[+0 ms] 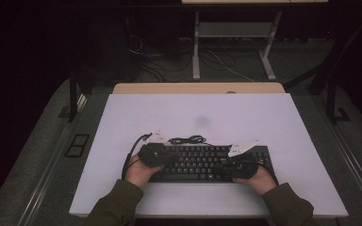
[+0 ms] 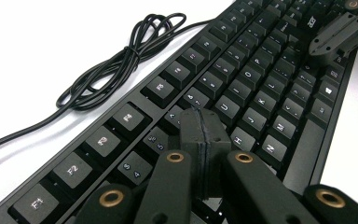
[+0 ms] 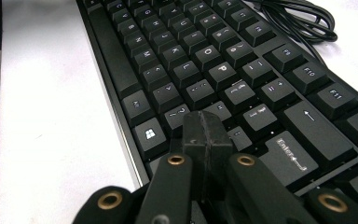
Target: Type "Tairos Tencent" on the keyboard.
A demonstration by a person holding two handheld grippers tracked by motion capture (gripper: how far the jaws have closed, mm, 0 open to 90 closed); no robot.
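A black keyboard (image 1: pixel 202 162) lies on the white table near the person's edge, its bundled black cable (image 1: pixel 187 140) just behind it. My left gripper (image 1: pixel 167 157) is shut with nothing in it, its joined tips (image 2: pixel 200 123) hovering over the letter keys (image 2: pixel 242 116) of the left half. My right gripper (image 1: pixel 219 168) is shut too, its tips (image 3: pixel 204 128) low over the keys beside Enter (image 3: pixel 289 156) at the right end. The right gripper's tip (image 2: pixel 338 35) also shows far off in the left gripper view. I cannot tell whether either tip touches a key.
The coiled cable (image 2: pixel 121 63) rests on the white tabletop (image 1: pixel 198 117) behind the function row. The table's front edge (image 1: pixel 207 214) is close below the forearms. A desk frame and floor cables (image 1: pixel 235 52) stand beyond the table.
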